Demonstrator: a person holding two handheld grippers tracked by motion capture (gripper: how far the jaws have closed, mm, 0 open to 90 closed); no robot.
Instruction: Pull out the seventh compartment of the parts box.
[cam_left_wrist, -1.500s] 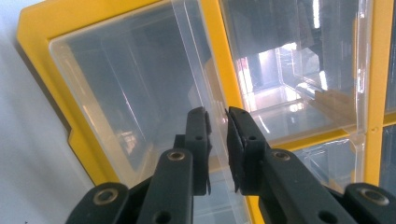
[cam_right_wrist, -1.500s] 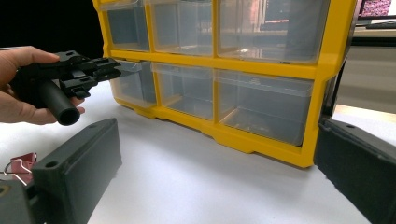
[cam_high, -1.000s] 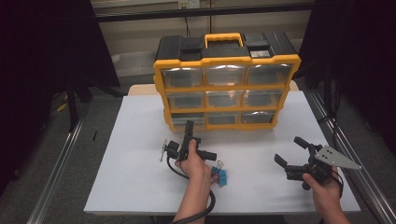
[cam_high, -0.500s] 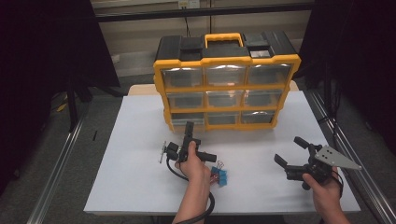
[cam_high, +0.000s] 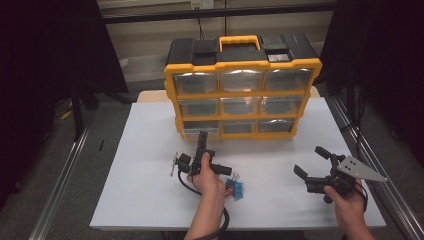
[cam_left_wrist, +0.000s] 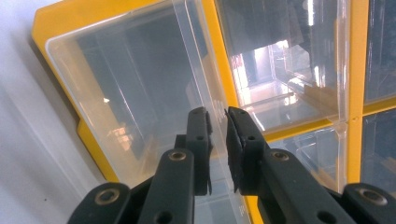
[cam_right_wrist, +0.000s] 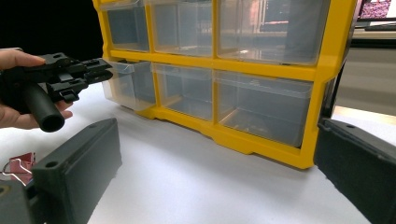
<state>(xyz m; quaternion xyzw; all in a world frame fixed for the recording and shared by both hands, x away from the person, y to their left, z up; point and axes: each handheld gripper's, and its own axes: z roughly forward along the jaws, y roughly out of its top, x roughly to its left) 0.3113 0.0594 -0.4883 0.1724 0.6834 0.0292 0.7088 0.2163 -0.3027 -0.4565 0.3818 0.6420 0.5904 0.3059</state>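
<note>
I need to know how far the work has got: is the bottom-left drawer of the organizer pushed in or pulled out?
Pulled out partway: the bottom-left drawer juts forward of the organizer front, its rim clamped by the left gripper.

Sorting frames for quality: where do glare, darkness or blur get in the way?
High view: dark surroundings, glare on the organizer's top drawers. Left gripper view: bright reflections in the clear drawer that the left gripper pinches. Right gripper view: near jaws blurred, binder clips cropped.
</note>
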